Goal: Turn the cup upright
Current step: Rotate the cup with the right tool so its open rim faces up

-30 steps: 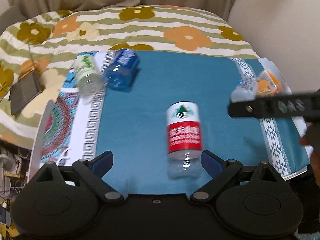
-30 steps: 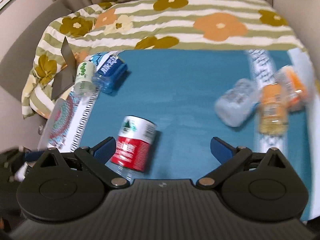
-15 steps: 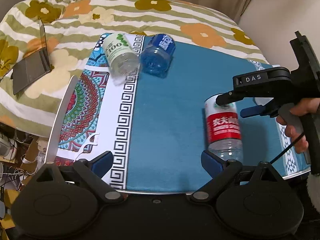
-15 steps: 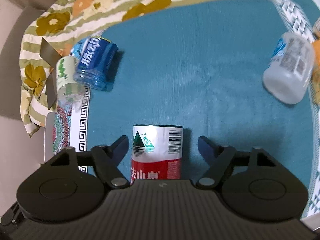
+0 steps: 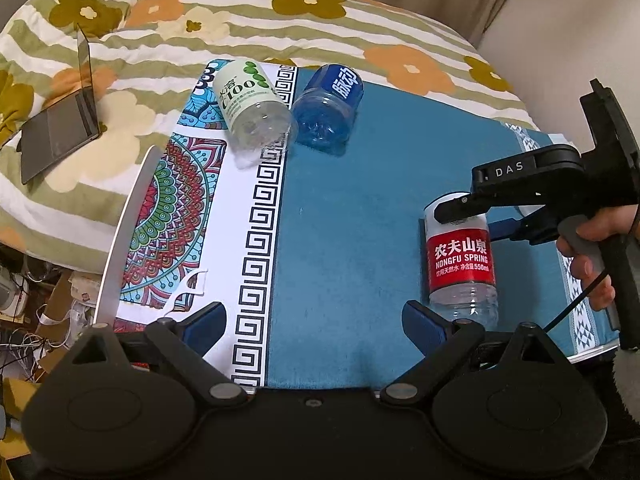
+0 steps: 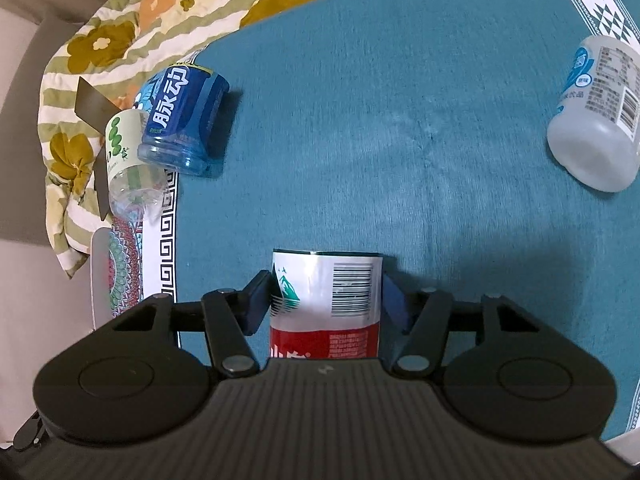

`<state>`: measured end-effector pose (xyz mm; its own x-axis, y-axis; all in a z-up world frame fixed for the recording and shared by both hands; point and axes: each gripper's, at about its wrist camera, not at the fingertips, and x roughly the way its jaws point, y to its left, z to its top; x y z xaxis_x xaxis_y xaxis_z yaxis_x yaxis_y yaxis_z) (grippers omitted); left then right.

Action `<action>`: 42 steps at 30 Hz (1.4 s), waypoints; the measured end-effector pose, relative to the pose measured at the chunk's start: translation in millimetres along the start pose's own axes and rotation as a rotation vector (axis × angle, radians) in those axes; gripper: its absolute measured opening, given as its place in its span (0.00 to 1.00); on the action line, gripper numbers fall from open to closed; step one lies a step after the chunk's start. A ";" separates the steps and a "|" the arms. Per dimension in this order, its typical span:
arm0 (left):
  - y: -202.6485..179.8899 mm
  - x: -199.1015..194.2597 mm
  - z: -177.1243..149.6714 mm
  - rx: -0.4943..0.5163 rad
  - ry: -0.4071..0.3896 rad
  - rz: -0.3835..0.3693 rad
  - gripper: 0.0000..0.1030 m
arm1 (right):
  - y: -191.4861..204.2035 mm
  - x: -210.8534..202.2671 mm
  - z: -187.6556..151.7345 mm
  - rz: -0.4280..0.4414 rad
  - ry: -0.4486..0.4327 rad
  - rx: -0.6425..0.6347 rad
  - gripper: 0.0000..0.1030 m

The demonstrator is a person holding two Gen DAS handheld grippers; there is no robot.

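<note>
Two blue pads of our right gripper [image 6: 326,300] press against the sides of the red-and-white cup [image 6: 326,308], a cut-off bottle with a Nongfu Spring label; it lies on its side on the teal mat [image 6: 400,120], near the front edge. In the left wrist view the same cup [image 5: 460,256] sits to the right, with our right gripper [image 5: 472,216] clamped near its far end and our right hand [image 5: 592,252] on the trigger. Our left gripper [image 5: 316,320] hangs over the mat's near edge, jaws spread wide and holding nothing. Farther back on the left, a blue cup [image 5: 330,108] and a white-and-green cup [image 5: 250,106] lie tipped over, touching each other where the teal meets the patterned cloth [image 5: 176,208]. To the far right a frosted clear cup [image 6: 596,116] also lies on its side. Beyond the mat is a flowered striped blanket [image 5: 280,28], with what may be a laptop [image 5: 60,120] open on it at the left.
</note>
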<state>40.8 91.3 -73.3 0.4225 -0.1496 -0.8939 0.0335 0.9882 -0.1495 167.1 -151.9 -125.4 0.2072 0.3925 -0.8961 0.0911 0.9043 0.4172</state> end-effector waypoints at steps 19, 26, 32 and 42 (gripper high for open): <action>-3.7 -2.4 12.4 0.060 -0.015 0.006 0.94 | 16.4 -83.2 -30.3 0.077 -0.442 -0.113 0.71; -3.6 18.0 7.5 0.087 0.005 0.014 0.94 | 19.3 -56.7 -75.1 -0.095 -0.881 -0.259 0.72; 0.2 32.3 -2.9 0.136 0.016 0.040 0.94 | 18.4 -16.3 -95.7 -0.181 -1.051 -0.368 0.72; -5.8 41.7 -7.6 0.168 0.030 0.042 0.94 | 21.2 -6.8 -119.2 -0.211 -1.057 -0.426 0.73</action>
<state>51.3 79.1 -112.9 0.3993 -0.1061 -0.9106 0.1678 0.9850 -0.0411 51.5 -115.3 -128.5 0.9560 0.0727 -0.2842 -0.0729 0.9973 0.0097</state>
